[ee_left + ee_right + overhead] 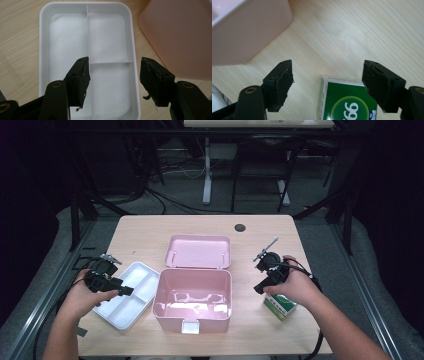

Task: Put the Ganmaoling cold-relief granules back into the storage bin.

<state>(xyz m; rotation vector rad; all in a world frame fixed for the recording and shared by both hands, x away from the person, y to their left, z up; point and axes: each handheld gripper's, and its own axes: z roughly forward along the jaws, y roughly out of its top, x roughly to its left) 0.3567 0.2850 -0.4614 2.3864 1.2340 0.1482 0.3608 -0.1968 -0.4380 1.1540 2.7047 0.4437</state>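
A pink box (192, 313) stands open at the table's middle, its lid (199, 251) lying flat behind it; nothing loose shows inside. Left of it lies a white divided tray (116, 320), bare in every compartment. My left gripper (126, 291) hovers over the tray (43, 50), and in the left gripper view this gripper (113, 65) is open with nothing between its pads. A small green and white carton (280, 306) lies right of the pink box. My right gripper (328, 67) is open just above the carton (347, 102), pads not touching it; the hand covers part of the carton in the high view.
The pink box's wall (244, 30) is close to the right gripper's left side, and its corner (180, 37) borders the tray. A round cable hole (240, 227) sits near the table's far edge. Dark floor, cables and table legs lie beyond the table.
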